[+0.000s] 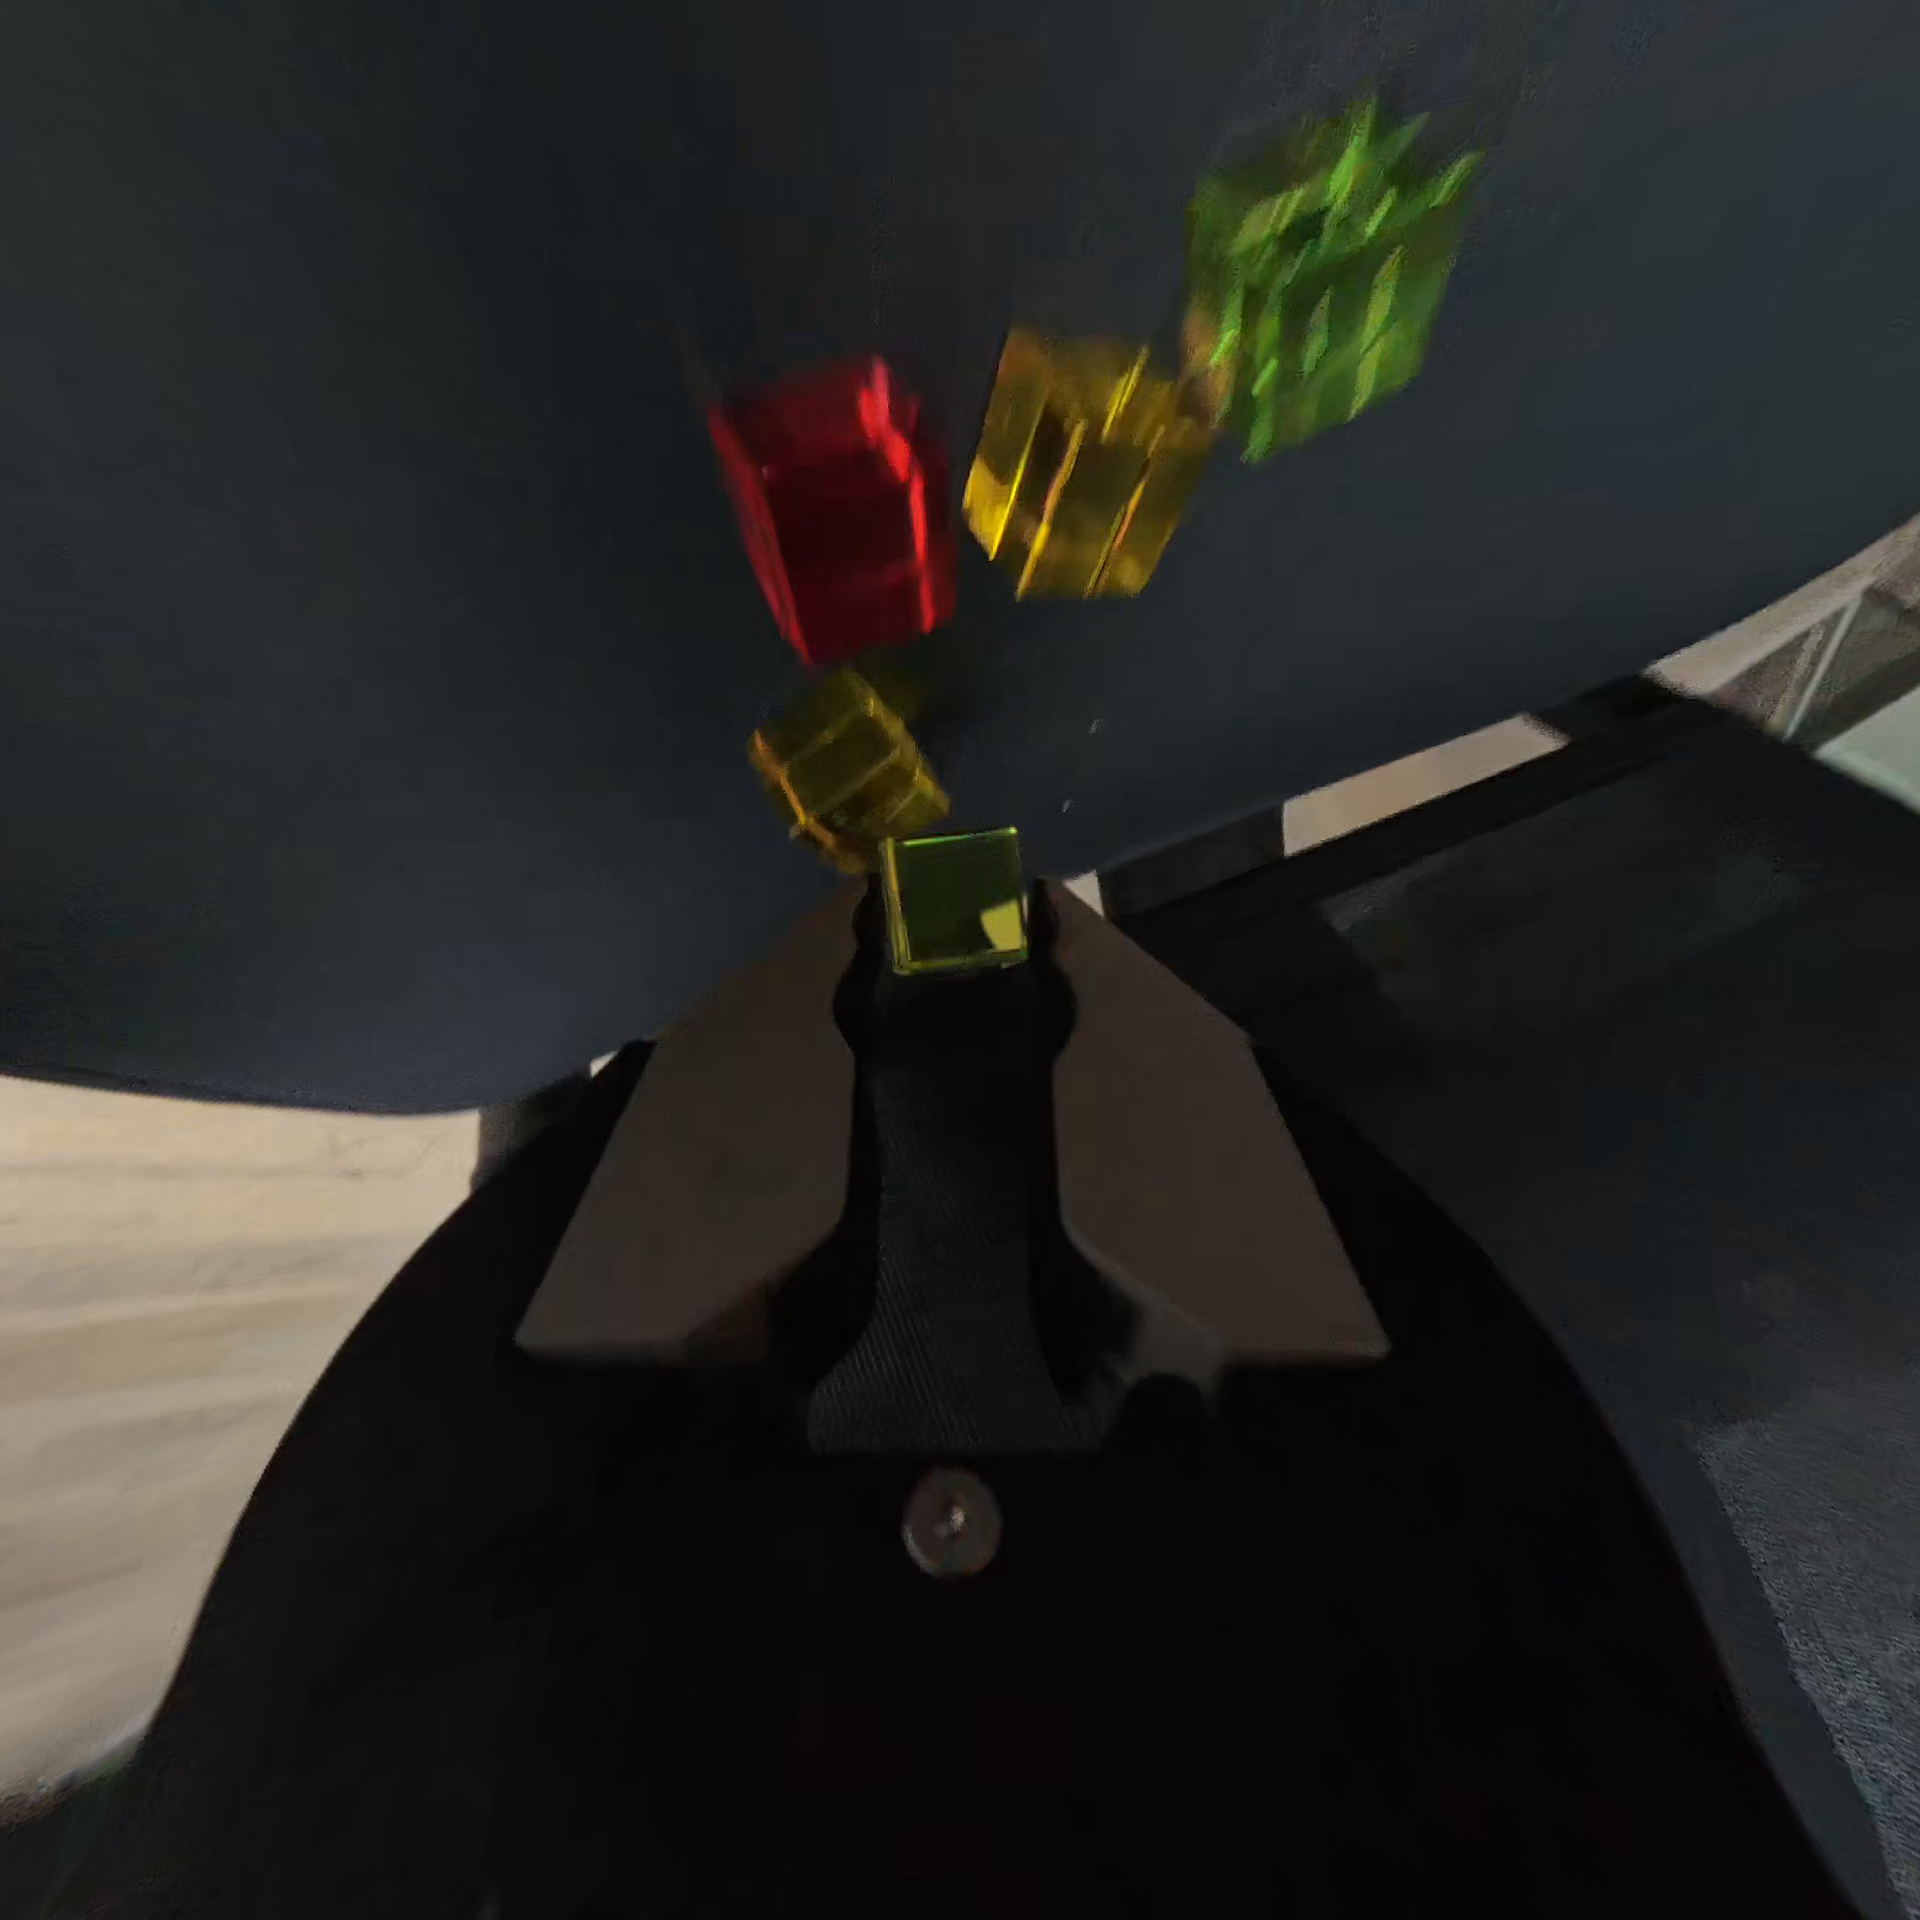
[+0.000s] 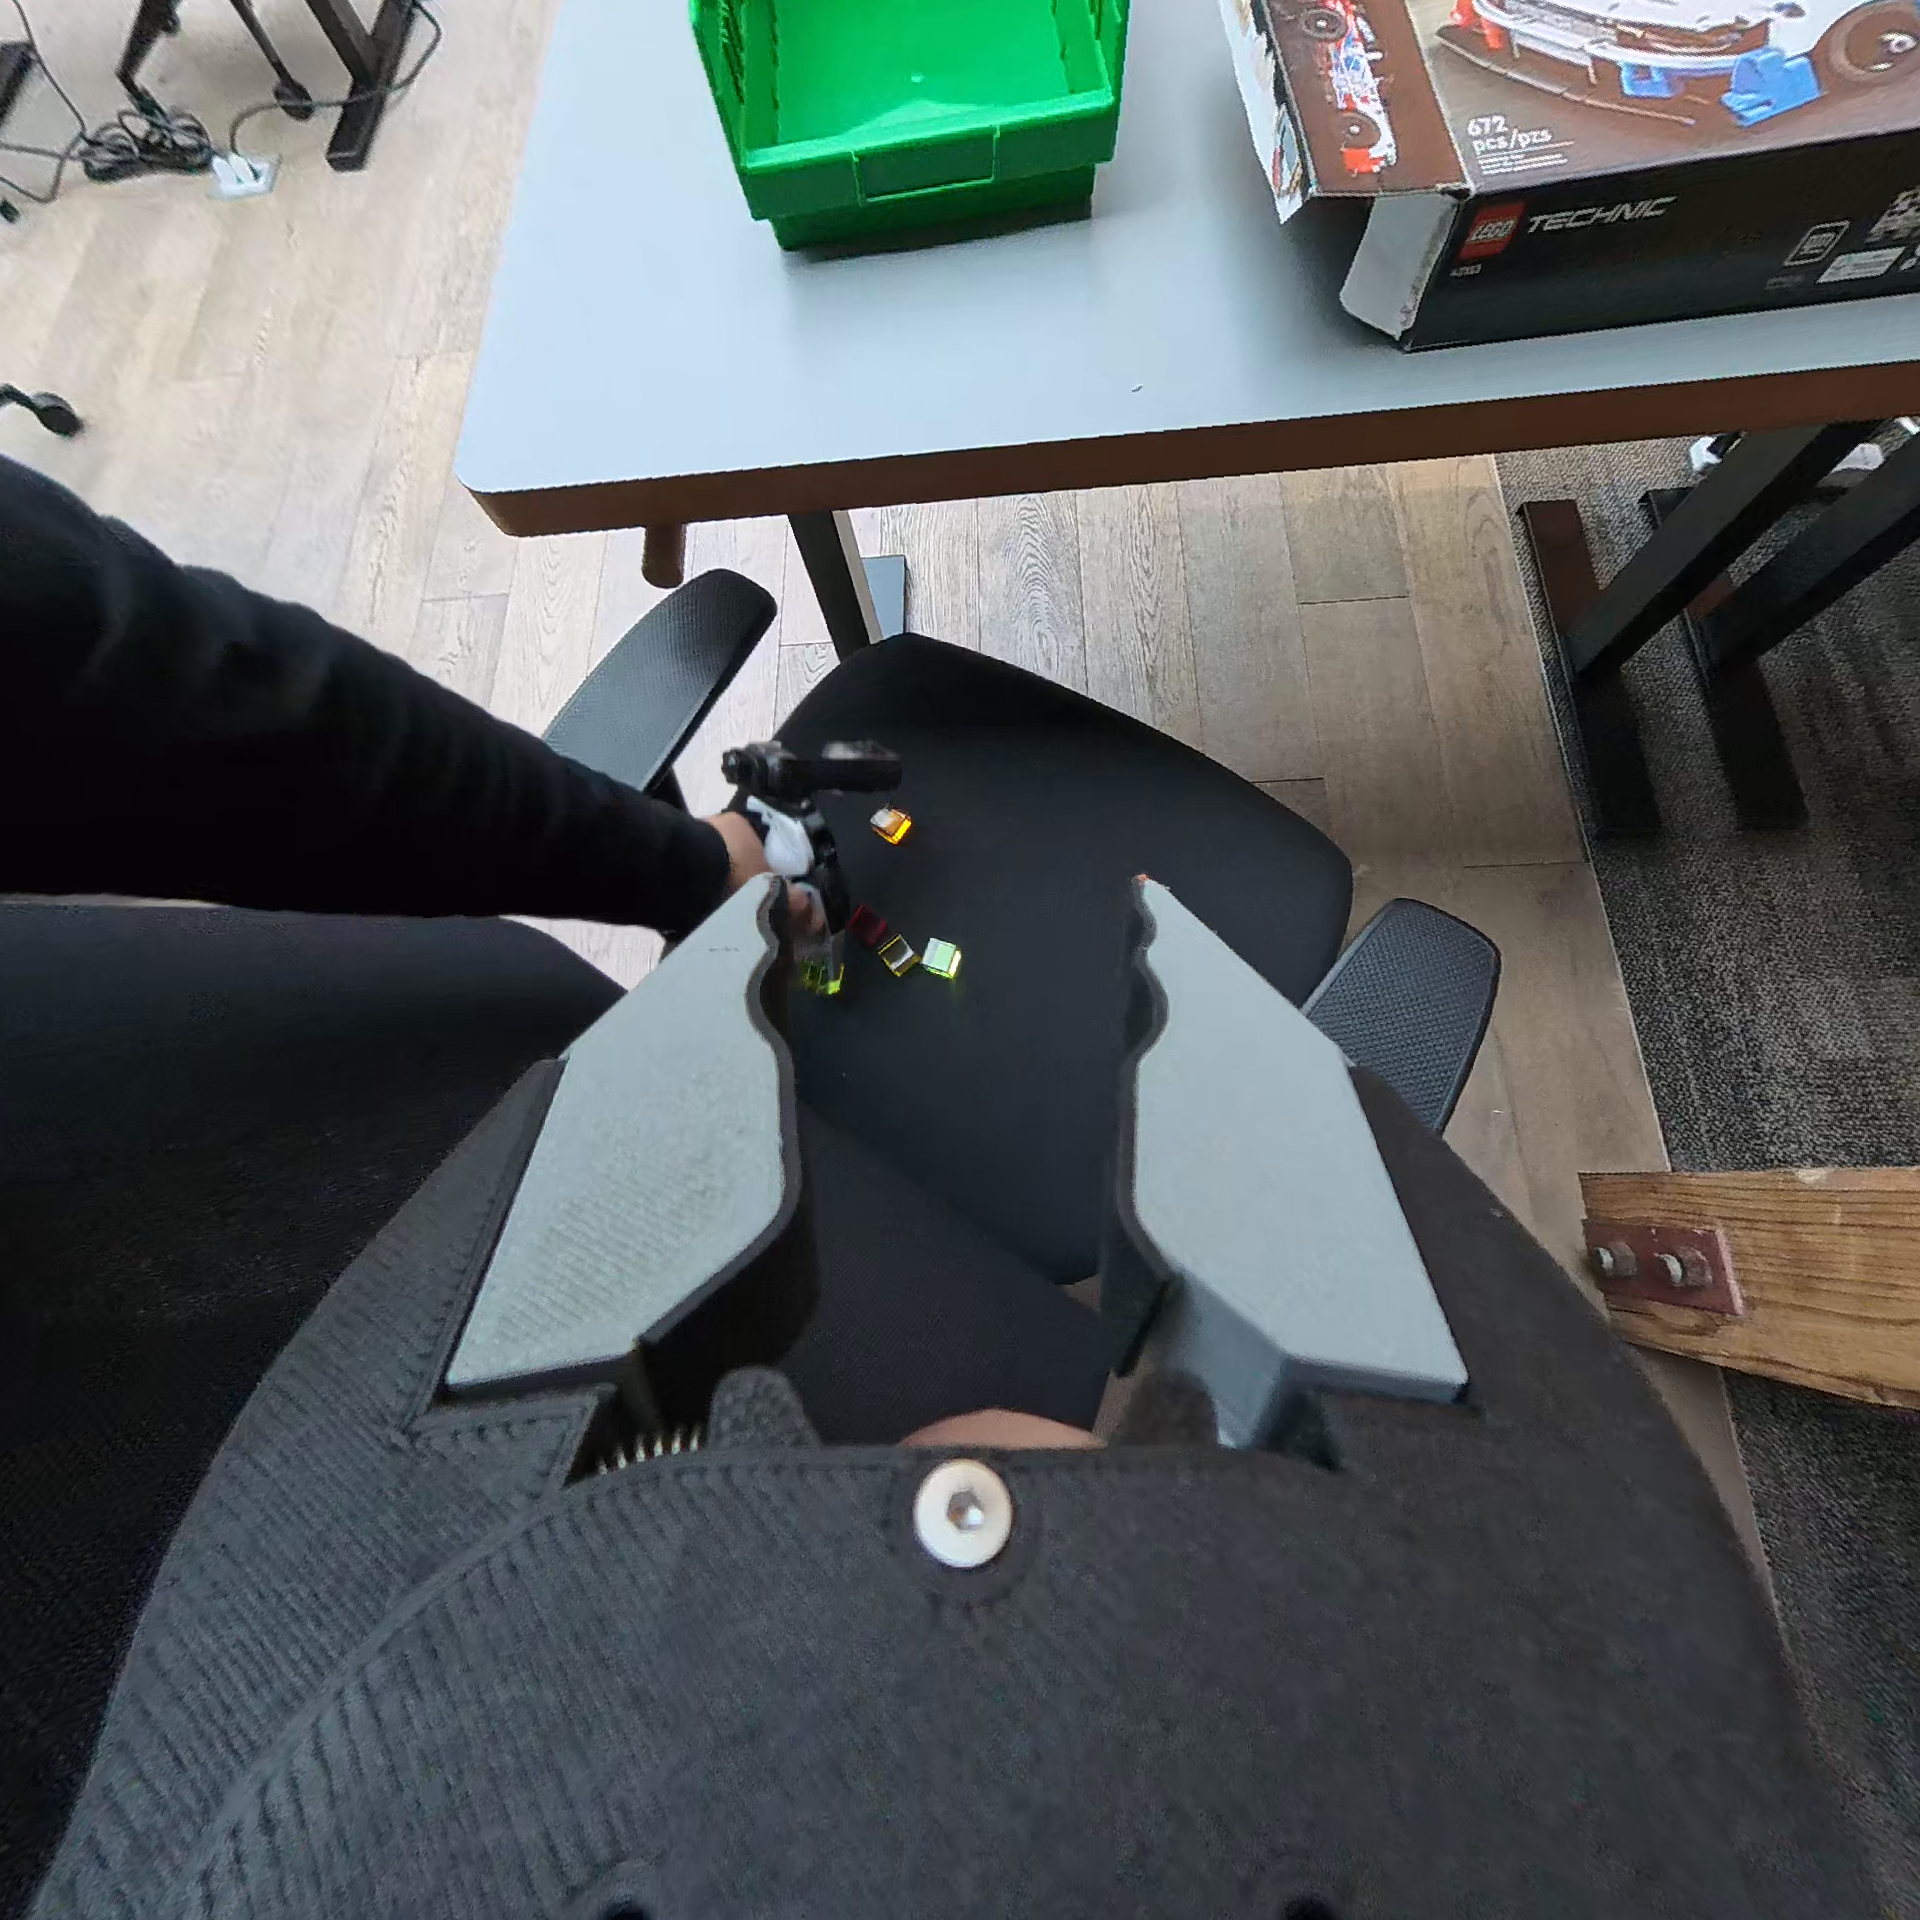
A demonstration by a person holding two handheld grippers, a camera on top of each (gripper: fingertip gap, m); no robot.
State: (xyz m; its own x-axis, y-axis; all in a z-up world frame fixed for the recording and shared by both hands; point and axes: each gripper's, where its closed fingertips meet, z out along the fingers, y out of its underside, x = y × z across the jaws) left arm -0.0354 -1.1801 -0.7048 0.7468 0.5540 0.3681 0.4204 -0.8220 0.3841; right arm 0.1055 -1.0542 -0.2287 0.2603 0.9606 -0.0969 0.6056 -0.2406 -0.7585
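- I am gripping a small yellow-green translucent cube (image 1: 954,900) between the fingertips of my left gripper (image 1: 954,914), just above the black chair seat (image 1: 416,520)
- Lying on the seat ahead of it — a dark yellow cube (image 1: 847,764) nearest, then a red cube (image 1: 836,509), a larger yellow cube (image 1: 1081,468) and a blurred green cube (image 1: 1325,275)
- My right gripper (image 2: 956,894) is hanging high over the seat, fingers spread wide and gripping nothing
- Beyond, a grey table (image 2: 727,364) is carrying a green bin (image 2: 914,114) and a toy box (image 2: 1621,166)
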